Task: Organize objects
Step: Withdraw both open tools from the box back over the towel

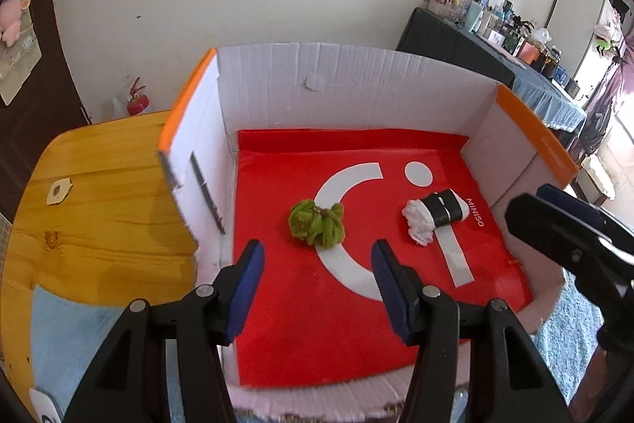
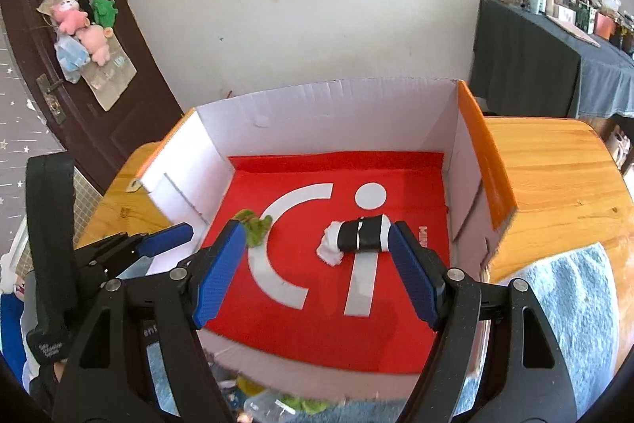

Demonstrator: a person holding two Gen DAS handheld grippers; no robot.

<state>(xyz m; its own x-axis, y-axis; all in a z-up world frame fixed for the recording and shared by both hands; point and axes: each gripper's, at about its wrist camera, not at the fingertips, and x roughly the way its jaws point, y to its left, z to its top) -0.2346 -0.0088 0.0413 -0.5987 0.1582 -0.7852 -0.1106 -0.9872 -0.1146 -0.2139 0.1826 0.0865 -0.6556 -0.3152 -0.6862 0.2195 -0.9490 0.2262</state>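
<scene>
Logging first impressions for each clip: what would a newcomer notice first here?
A bright red bag with a white logo lines the floor of an open white cardboard box. On it lie a green fuzzy bundle, centre, and a black-and-white rolled cloth to its right. Both grippers hover open above them.

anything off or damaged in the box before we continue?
Minor only. The box back wall has a small torn spot. The black-and-white roll is coming loose, its white end bunched out. The green bundle lies intact. Both grippers are open, holding nothing.
</scene>
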